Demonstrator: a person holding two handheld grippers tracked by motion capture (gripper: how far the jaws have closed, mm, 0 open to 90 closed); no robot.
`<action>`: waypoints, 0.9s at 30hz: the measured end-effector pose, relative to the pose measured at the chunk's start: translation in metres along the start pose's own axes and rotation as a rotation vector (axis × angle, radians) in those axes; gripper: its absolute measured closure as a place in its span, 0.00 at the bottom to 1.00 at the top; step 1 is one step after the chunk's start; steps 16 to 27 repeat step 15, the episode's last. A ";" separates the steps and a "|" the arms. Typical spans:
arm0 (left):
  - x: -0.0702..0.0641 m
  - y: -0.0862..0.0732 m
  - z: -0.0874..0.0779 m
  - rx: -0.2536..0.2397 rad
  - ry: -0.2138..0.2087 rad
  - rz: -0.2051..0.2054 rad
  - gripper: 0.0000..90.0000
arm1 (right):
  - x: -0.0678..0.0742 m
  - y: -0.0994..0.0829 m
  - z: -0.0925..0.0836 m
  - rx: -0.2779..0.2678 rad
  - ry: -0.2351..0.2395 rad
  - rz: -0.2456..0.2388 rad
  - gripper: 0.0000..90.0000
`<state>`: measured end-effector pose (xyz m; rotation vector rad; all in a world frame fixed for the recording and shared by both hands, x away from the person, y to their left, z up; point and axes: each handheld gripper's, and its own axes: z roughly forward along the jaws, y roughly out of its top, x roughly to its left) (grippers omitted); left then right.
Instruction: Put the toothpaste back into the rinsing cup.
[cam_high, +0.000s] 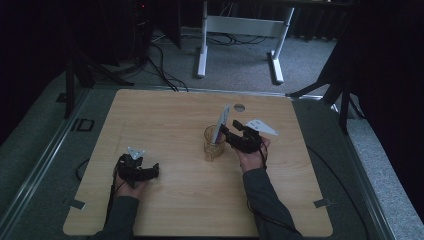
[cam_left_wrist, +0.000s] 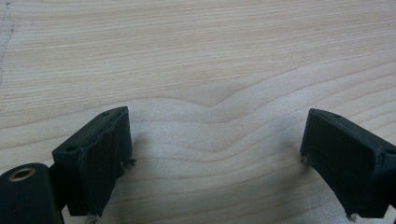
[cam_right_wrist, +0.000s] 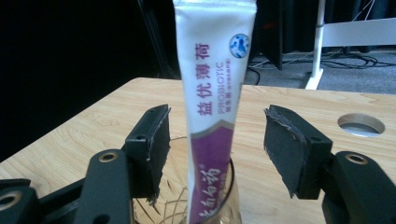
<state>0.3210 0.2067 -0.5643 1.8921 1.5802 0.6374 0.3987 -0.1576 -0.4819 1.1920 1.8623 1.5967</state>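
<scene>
Right gripper (cam_high: 226, 131) level, astride tube (cam_high: 220, 124)

Dim room; grey carpet (cam_high: 240, 65); white desk legs (cam_high: 202, 50)

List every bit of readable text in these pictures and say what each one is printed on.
"益优薄荷": toothpaste tube, standing in the glass cup, vertical purple print.
"PROBIOTIC": same tube, small print beside it.
Smaller line next to that: too small to read.
White characters on the tube's purple lower part: cut off, not readable.

The light wooden worktop (cam_high: 165, 115) with a round hole (cam_high: 239, 107) carries a clear glass cup (cam_high: 213, 145) just before the hole.
</scene>
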 end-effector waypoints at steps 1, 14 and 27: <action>0.000 0.000 0.000 0.000 0.000 0.000 0.10 | 0.000 0.000 -0.001 0.001 -0.001 -0.001 0.44; 0.000 0.000 0.000 0.002 0.000 0.002 0.10 | -0.031 -0.012 -0.027 0.037 -0.060 0.022 0.43; 0.000 0.000 0.000 0.002 0.000 0.002 0.10 | -0.035 -0.013 -0.029 0.042 -0.068 0.025 0.43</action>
